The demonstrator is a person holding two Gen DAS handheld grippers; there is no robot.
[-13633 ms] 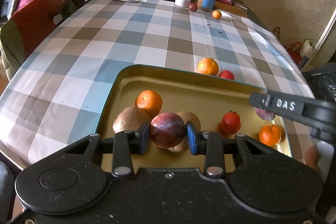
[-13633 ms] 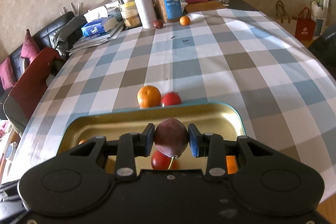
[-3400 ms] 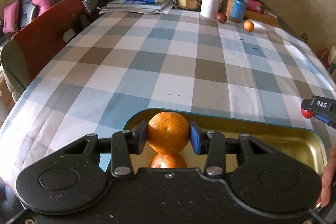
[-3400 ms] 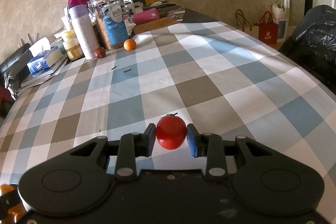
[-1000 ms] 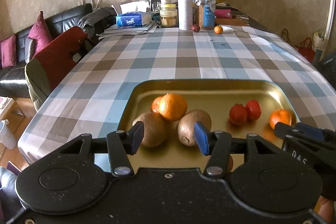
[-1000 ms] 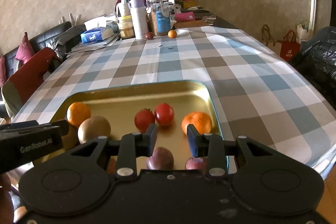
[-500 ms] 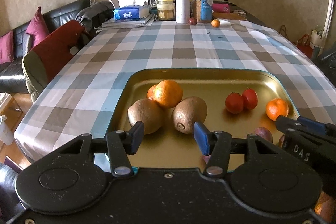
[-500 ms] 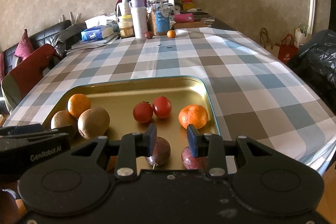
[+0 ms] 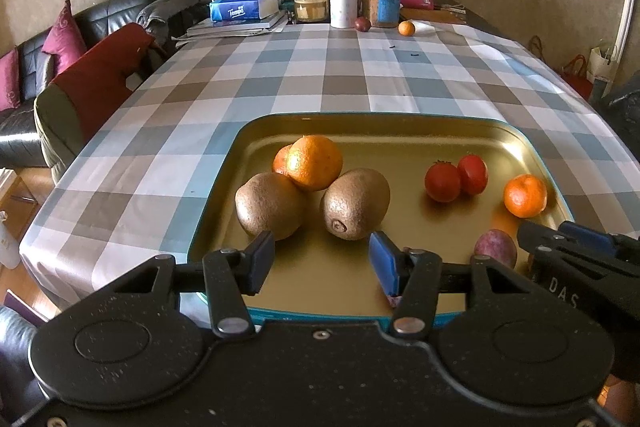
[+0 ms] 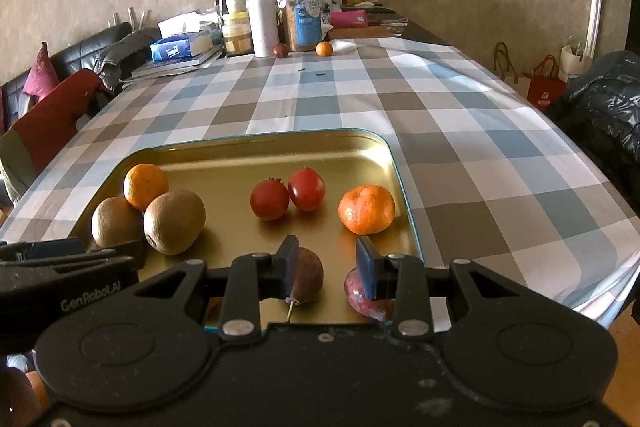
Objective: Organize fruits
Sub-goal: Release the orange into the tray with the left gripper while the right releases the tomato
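Fuzzy oval kiwis (image 9: 312, 205), glossy tomatoes (image 9: 456, 179), shiny gold tray (image 9: 400, 135)

Added to gold tray (image 10: 384, 151) since earliest view: orange (image 9: 315, 163), red tomato (image 10: 307, 189) (both formerly gripper-held); both grippers now emptied.

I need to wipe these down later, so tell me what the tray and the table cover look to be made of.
Tray: likely thin metal with a glossy gold finish and teal rim; it mirrors the fruit and light.
Table cover: checked, smooth, with a slight sheen and soft folds at the edge; probably wipeable vinyl or oilcloth, though coated fabric is possible.
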